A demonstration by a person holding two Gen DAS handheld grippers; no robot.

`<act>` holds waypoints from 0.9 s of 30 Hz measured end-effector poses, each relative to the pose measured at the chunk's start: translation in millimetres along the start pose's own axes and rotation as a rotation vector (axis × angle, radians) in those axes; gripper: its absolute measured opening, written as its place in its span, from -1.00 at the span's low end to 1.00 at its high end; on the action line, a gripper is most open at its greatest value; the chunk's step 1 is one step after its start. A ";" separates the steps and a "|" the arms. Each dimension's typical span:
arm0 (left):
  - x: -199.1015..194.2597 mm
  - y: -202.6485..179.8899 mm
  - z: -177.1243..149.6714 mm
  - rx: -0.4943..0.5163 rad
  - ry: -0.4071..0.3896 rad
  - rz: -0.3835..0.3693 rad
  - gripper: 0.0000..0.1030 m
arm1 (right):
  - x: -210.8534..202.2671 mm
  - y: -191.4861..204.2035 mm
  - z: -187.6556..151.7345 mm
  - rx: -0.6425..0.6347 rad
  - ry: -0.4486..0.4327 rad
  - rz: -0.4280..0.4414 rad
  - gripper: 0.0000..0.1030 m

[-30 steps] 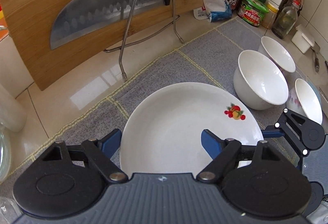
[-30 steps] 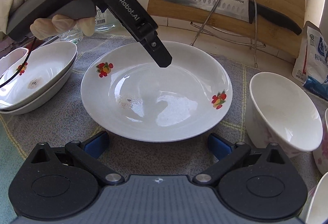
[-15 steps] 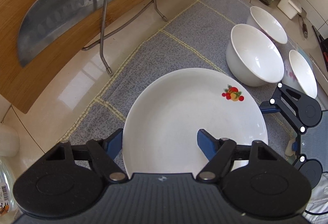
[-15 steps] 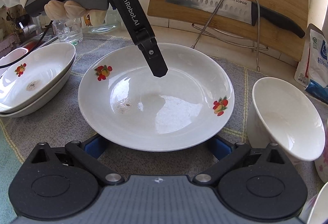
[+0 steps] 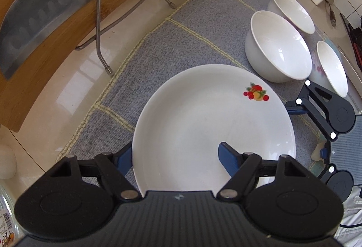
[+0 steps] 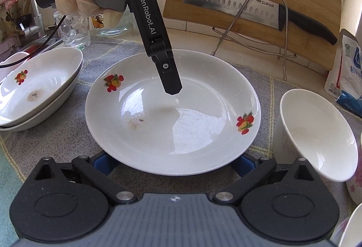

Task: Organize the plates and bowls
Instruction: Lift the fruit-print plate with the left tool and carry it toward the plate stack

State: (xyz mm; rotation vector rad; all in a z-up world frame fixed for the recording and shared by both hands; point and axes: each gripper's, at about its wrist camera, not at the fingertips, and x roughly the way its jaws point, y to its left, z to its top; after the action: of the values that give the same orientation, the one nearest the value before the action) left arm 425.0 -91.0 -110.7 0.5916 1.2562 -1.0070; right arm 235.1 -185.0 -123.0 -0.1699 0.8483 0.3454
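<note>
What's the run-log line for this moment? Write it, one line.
left gripper: open, straddling plate rim | right gripper: open, at plate's near edge | plate: ungrasped

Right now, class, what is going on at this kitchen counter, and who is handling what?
A gloved person is working a fruit-patterned plate on the grey mat with two tools. The left hand-held gripper is open, its fingers straddling the plate's rim, one inside and one outside. The right hand-held gripper is also open, its fingers low beside the plate's near edge. Two matching plates sit stacked to the left, and white bowls stand to the right.
</note>
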 end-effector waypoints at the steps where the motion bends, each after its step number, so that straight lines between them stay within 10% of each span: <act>1: -0.2 -0.6 -1.3 0.004 0.003 -0.006 0.49 | -0.7 -0.2 -0.7 -0.002 0.003 0.004 1.00; 27: 11.1 -1.4 1.8 -0.006 0.014 -0.025 0.43 | -3.8 -2.1 -5.4 -0.032 -0.015 0.004 1.00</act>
State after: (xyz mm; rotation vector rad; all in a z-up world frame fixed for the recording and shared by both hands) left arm 424.5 -96.4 -120.8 0.5807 1.2812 -1.0211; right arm 229.7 -189.3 -123.6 -0.1950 0.8291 0.3635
